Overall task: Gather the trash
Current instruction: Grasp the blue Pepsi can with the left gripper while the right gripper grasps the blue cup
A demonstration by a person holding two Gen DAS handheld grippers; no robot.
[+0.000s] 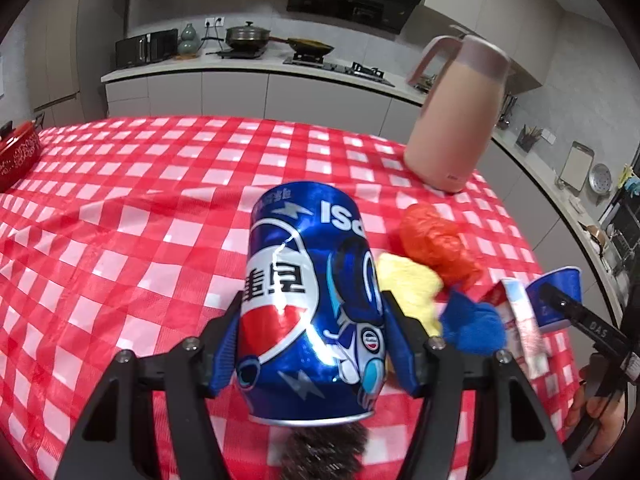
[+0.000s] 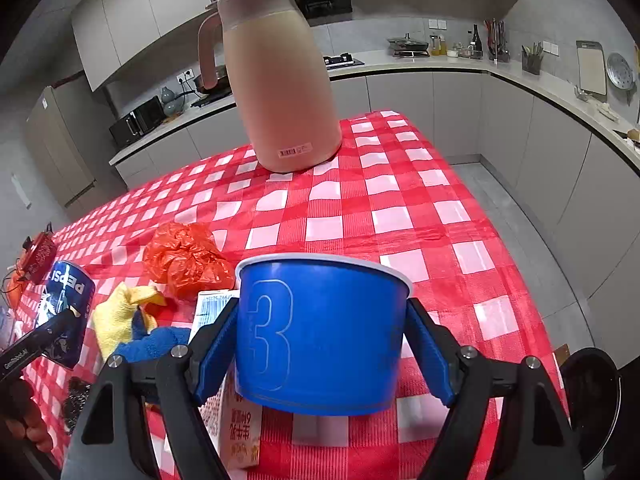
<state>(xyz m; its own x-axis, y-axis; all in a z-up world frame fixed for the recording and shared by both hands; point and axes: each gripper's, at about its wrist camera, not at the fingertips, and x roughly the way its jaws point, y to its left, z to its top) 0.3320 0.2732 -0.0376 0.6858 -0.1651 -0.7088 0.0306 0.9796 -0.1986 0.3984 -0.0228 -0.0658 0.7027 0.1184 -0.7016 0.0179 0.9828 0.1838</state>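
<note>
We see the left tool [image 1: 310, 336] gripping a blue can [image 1: 312, 300], lifted over the worktop [image 1: 120, 220]. Right tool [image 2: 320, 344] grips a blue cup [image 2: 320, 336]. Orange bag [image 2: 186, 258], yellow rag [image 2: 120, 316], blue cloth [image 2: 156, 342], carton [image 2: 236, 424] lie between them.

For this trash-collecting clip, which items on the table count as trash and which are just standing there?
Trash:
blue Pepsi can, gripped in left tool
blue paper cup, between right tool's pads
crumpled orange plastic bag
white carton

Bystanders:
pink thermos jug
red patterned tin
yellow cloth, blue cloth: unclear
</note>
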